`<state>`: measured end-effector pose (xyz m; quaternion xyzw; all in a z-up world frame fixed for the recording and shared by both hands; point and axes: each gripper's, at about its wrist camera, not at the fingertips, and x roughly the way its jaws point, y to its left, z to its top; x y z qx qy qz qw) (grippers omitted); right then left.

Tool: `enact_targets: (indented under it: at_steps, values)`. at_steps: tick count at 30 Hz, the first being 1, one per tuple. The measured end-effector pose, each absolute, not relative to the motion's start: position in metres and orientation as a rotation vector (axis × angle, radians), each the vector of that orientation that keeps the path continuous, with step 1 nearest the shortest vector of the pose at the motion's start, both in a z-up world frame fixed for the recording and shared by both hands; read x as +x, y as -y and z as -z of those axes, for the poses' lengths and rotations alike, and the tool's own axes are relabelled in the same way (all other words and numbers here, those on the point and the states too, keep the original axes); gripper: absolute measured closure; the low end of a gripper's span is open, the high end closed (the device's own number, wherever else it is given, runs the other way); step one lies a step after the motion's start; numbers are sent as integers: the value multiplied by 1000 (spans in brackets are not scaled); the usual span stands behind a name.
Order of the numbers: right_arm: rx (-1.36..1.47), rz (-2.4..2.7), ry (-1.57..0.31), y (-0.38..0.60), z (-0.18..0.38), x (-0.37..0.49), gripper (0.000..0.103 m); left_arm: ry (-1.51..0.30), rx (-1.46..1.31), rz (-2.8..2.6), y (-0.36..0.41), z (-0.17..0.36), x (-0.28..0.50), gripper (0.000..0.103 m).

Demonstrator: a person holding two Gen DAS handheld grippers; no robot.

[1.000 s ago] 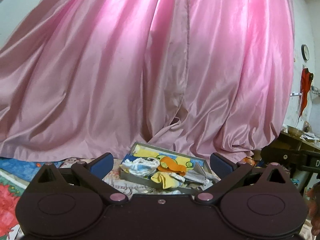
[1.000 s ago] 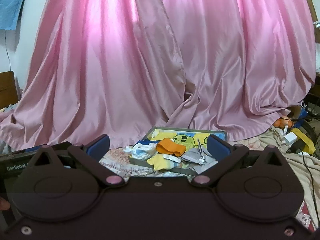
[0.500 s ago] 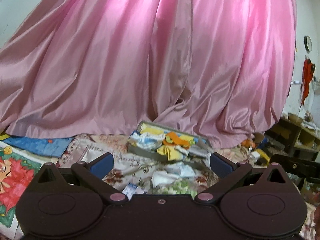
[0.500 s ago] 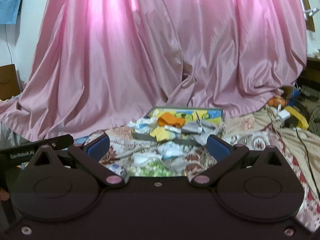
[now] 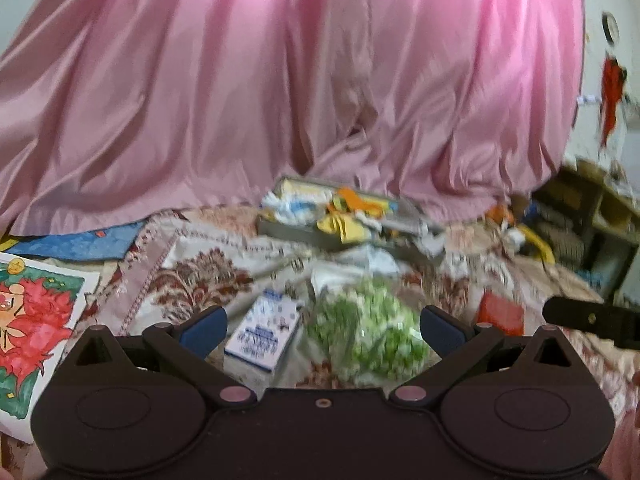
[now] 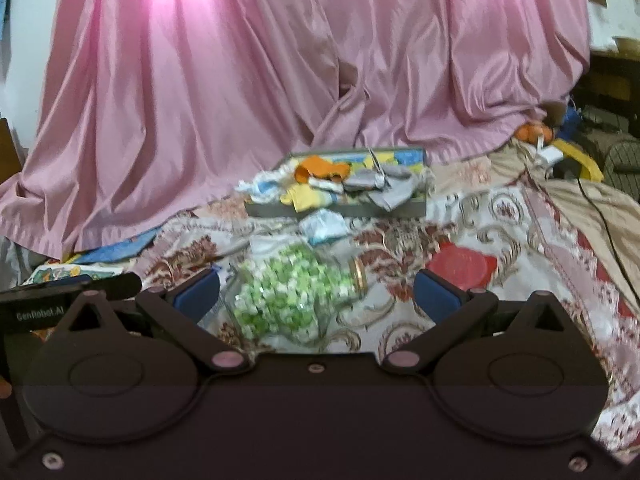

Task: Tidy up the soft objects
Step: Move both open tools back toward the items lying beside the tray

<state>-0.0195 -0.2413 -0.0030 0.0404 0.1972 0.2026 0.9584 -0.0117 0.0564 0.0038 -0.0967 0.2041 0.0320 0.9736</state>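
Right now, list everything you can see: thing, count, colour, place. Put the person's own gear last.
curtain: one, pink, hanging behind the spread.
bedspread: one, cream with red floral print, underneath everything.
tray: one, grey, far centre, at the curtain's foot.
small clothes: several, orange, yellow, white, grey, heaped in the tray.
jar: one, clear, filled with green and white bits, lying on its side, near centre.
lid: one, red, right of the jar.
box: one, blue and white, left of the jar.
left gripper: jaws open.
right gripper: jaws open.

The left tool (image 5: 322,326), spread wide and empty, frames a green-filled bag (image 5: 368,332).
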Motion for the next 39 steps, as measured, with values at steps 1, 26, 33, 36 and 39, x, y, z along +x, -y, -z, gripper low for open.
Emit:
enact_targets:
  at_steps: [1, 26, 33, 36, 39]
  values:
    - [81, -408, -408, 242, 8, -20, 0, -421, -189, -63, -56, -2, -10, 1]
    - [104, -397, -633, 228, 70, 39, 0, -586, -157, -99, -50, 22, 11, 1]
    - [90, -403, -638, 222, 77, 53, 0, -597, -184, -98, -49, 26, 21, 1]
    - [90, -409, -616, 221, 77, 58, 0, -585, -186, -105, -49, 26, 23, 1]
    - [103, -411, -604, 221, 76, 64, 0, -579, -189, -113, -49, 26, 25, 1]
